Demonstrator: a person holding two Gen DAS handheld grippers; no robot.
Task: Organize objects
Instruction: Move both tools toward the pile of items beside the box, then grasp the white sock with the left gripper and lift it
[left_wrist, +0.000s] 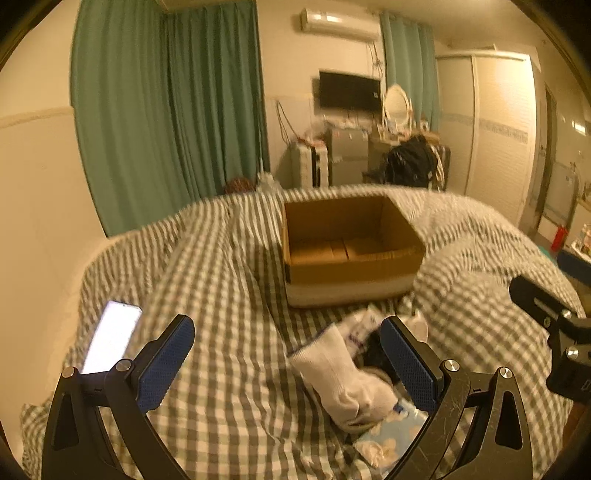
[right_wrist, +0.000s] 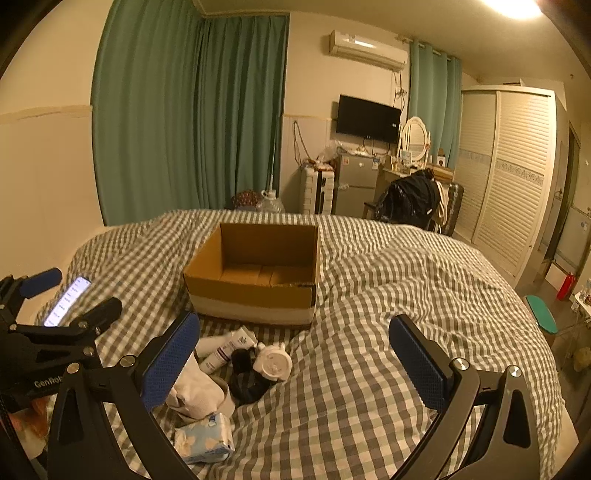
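Brown corrugated card: the box (right_wrist: 255, 273) sits open-topped and empty mid-bed on the checked quilt (right_wrist: 388, 295), probably placed as the bin for the sorting. The clutter lies in one heap just in front of it, within reach of both tools.

Heap, right view: white ribbed sock (right_wrist: 195, 391), soft and slumped; a white tube (right_wrist: 225, 350), smooth; a round white jar (right_wrist: 273, 363) on its side; a dark item (right_wrist: 245, 384), kind unclear; a glossy tissue pack (right_wrist: 205, 441) nearest the camera. A lit phone (right_wrist: 68, 301) lies apart at the quilt's left edge.

Left gripper (left_wrist: 288, 362): jaws spread wide, empty, sock (left_wrist: 343, 380) between them but untouched. Right gripper (right_wrist: 295, 363): jaws spread, empty, above the heap's right side. Nothing boxed yet, I judge.
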